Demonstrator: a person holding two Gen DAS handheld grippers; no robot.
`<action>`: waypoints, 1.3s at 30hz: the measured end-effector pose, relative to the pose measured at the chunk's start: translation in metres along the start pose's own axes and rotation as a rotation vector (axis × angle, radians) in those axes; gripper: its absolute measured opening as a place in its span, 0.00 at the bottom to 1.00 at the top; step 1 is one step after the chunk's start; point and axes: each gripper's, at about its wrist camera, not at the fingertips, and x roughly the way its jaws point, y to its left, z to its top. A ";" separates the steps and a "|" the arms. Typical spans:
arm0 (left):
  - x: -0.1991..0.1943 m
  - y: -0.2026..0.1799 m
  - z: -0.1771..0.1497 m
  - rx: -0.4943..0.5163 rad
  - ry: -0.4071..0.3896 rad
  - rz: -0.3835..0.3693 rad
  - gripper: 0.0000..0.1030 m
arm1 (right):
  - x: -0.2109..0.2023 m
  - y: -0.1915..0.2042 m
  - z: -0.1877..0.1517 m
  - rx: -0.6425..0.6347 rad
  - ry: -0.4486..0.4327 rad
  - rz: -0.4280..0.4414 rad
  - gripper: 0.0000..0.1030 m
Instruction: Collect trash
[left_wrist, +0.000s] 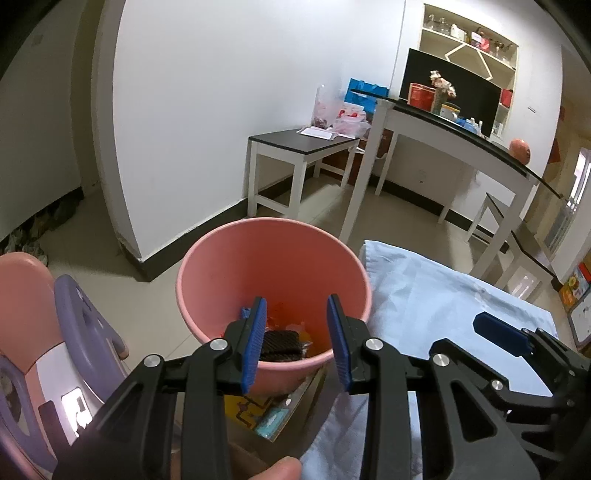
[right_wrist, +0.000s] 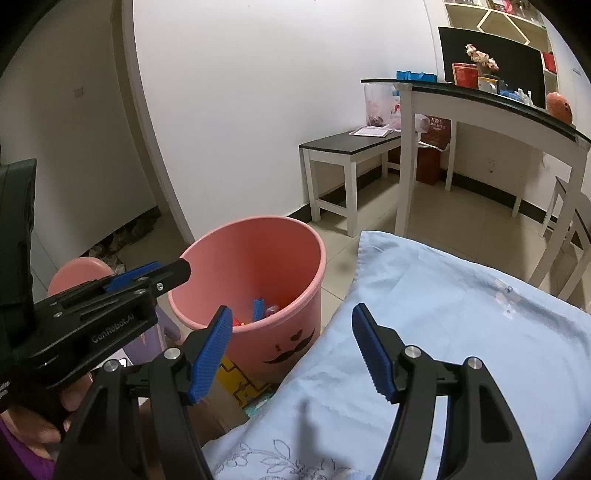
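Note:
A pink bin (left_wrist: 273, 258) stands on the floor beside a surface draped in light blue cloth (left_wrist: 436, 306). At its bottom lie a dark wrapper (left_wrist: 282, 345), orange wrappers and a blue piece (right_wrist: 258, 307). My left gripper (left_wrist: 295, 343) hovers over the bin's near rim, open, with nothing between its blue pads. It also shows from the side in the right wrist view, as the left gripper (right_wrist: 162, 275). My right gripper (right_wrist: 291, 350) hangs open and wide over the cloth's edge, right of the bin (right_wrist: 258, 258), and holds nothing. Its blue pad (left_wrist: 498, 332) enters the left wrist view.
A pink and purple child's chair (left_wrist: 74, 332) stands left of the bin. A yellow box (right_wrist: 240, 384) lies at the bin's foot. Behind are a low white bench (left_wrist: 299, 144), a tall white table (left_wrist: 461, 136) with clutter, and wall shelves (left_wrist: 469, 40). A hand (right_wrist: 37, 424) grips the left tool.

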 end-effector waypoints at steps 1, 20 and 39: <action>-0.002 -0.002 0.000 0.003 -0.002 -0.001 0.33 | -0.003 0.000 0.000 0.000 -0.002 0.000 0.65; -0.028 -0.023 -0.012 0.023 -0.028 -0.009 0.33 | -0.042 0.000 -0.012 0.002 -0.055 -0.033 0.65; -0.038 -0.027 -0.018 0.030 -0.036 -0.013 0.33 | -0.053 0.003 -0.018 0.001 -0.070 -0.045 0.66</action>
